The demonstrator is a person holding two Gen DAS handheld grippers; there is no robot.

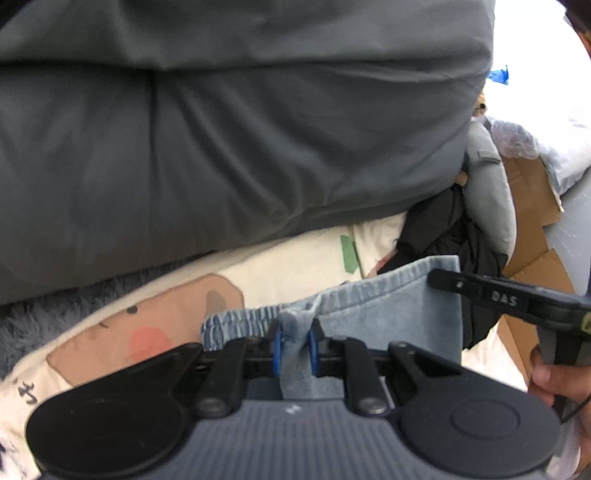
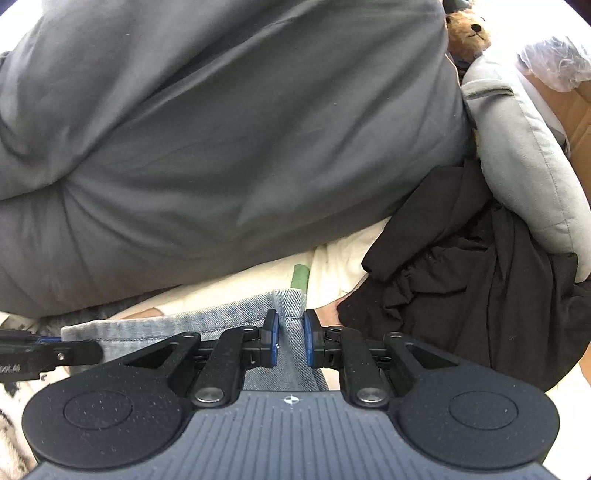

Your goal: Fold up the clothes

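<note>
A light blue denim garment (image 1: 388, 310) with an elastic waistband lies low over a cream printed sheet (image 1: 288, 262). My left gripper (image 1: 295, 345) is shut on a bunched fold of its waistband, cloth pinched between the blue pads. In the right wrist view the same denim garment (image 2: 184, 325) shows a stitched hem, and my right gripper (image 2: 290, 339) is shut on that hemmed corner. The right gripper's black finger (image 1: 491, 295) reaches in from the right of the left wrist view, held by a hand (image 1: 554, 376). The left gripper's finger (image 2: 48, 356) shows at the left edge of the right wrist view.
A big dark grey duvet (image 2: 221, 129) fills the space behind the garment. A heap of black clothes (image 2: 480, 288) lies to the right, beside a light grey cushion (image 2: 524, 155). A teddy bear (image 2: 467, 31) and cardboard (image 1: 528, 206) sit further right. A blue-grey fluffy blanket (image 1: 48, 321) lies left.
</note>
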